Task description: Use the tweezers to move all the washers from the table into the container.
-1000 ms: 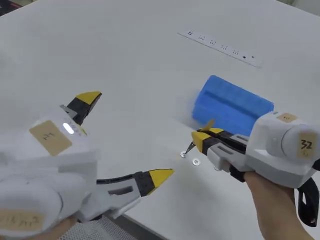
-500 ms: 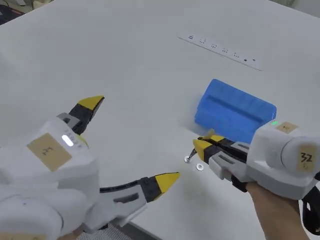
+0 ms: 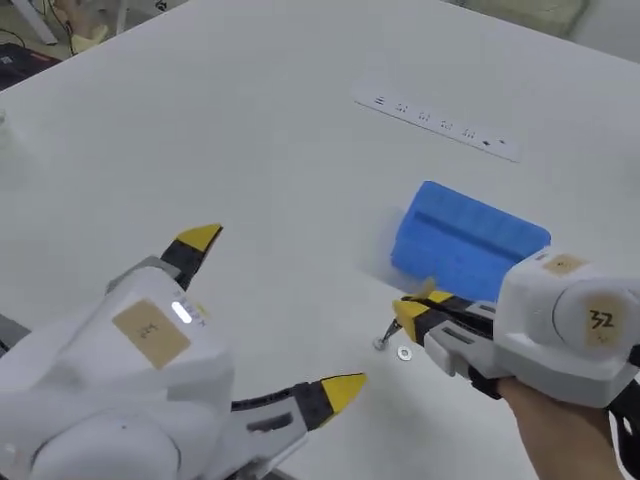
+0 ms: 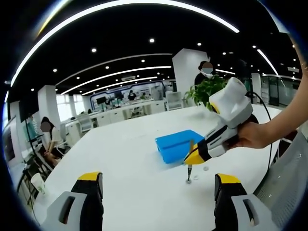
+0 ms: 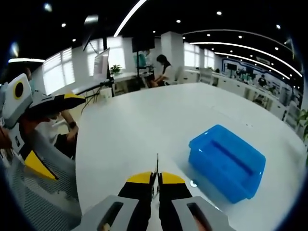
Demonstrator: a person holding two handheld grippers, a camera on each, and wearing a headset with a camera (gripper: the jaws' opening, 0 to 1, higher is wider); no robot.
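My right gripper point(image 3: 410, 310) is shut on thin metal tweezers point(image 3: 385, 335), which point down to the white table just left of a small washer point(image 3: 404, 353). Something small and shiny sits at the tweezer tips; I cannot tell if it is a second washer. The blue container point(image 3: 468, 240) stands just behind. In the right gripper view the tweezers point(image 5: 156, 169) stick out between the closed jaws, with the washer point(image 5: 192, 183) and container point(image 5: 226, 161) to the right. My left gripper point(image 3: 272, 315) is wide open and holds nothing, near the table's front edge.
A white power strip point(image 3: 437, 127) lies on the table beyond the container. The table edge runs close under the left gripper. In the left gripper view the right gripper point(image 4: 226, 120) and the container point(image 4: 178, 144) lie ahead, with people and desks far behind.
The head camera has shifted, so everything sits a little lower in view. The tweezer tips stay beside the washer, and the left gripper stays open.
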